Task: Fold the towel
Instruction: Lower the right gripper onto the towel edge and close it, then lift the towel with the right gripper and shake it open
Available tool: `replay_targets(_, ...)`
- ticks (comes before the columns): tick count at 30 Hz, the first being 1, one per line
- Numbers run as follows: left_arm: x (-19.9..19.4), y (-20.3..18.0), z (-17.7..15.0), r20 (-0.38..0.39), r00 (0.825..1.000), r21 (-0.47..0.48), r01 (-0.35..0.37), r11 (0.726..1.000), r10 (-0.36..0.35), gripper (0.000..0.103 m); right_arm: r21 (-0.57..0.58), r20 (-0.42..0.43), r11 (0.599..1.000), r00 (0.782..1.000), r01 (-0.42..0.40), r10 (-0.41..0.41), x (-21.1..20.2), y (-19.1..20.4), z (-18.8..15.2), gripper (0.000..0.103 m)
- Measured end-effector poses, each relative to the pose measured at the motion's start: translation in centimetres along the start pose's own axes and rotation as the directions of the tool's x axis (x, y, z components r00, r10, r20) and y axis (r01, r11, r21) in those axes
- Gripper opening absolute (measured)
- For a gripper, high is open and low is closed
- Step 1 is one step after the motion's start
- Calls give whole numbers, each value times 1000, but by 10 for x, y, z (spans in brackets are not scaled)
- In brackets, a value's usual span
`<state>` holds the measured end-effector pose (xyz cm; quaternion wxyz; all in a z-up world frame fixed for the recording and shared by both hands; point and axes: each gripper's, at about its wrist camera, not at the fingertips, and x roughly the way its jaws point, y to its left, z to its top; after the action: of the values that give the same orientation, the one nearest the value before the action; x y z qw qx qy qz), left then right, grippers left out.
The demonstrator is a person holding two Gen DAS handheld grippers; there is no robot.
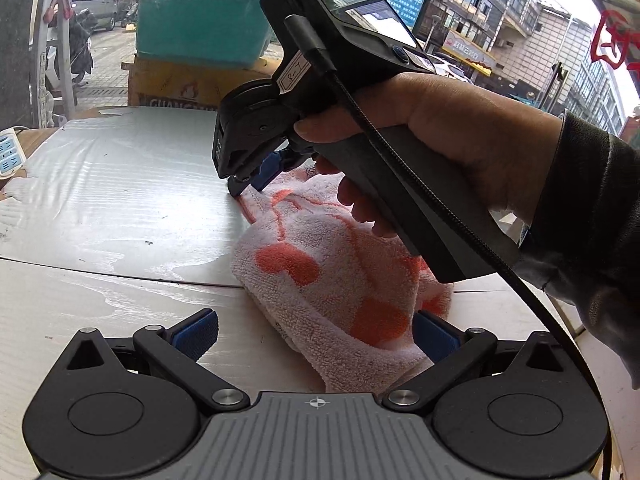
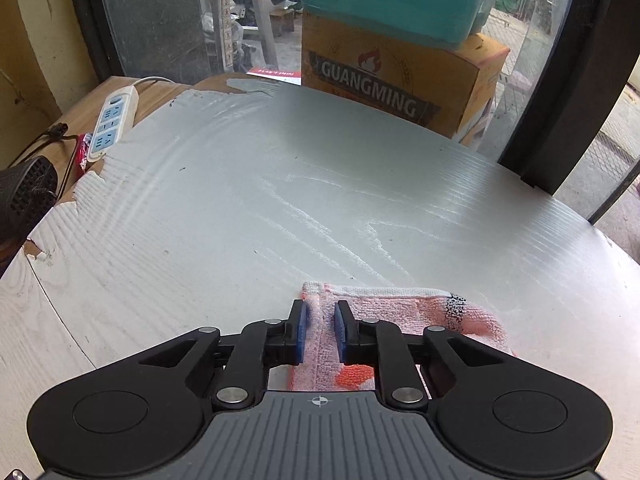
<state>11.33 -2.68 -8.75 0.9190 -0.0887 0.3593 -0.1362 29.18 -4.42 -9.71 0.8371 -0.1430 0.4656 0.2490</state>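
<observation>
Pink terry towel with orange motifs (image 1: 320,276), bunched on the pale wood-grain tabletop (image 2: 280,200), long axis running from 6 toward 12 o'clock in the left wrist view. Right gripper (image 2: 319,330) straddles its far hem, blue pads narrowed but not clenched; left gripper (image 1: 316,340) gapes wide, nearest the near end (untouched). Yellow carton (image 2: 400,84) reads "GUANGMING".

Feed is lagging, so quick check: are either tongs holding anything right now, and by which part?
The right tongs are nearly closed around the towel at its far hemmed edge, near a corner, though a firm pinch is unclear. The left tongs are wide open, holding nothing.
</observation>
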Motion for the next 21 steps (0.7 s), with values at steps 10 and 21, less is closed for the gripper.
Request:
replay_targets(10,-19,0,0,84,996,70,16,997,-21,103,106,222,983,967,-151,124,-102,-36,-27,3)
replay_targets(21,-34,-10,13,98,991,123,83,989,-96,103,184,489,968,870,-171,61,-278,-97,-122,3)
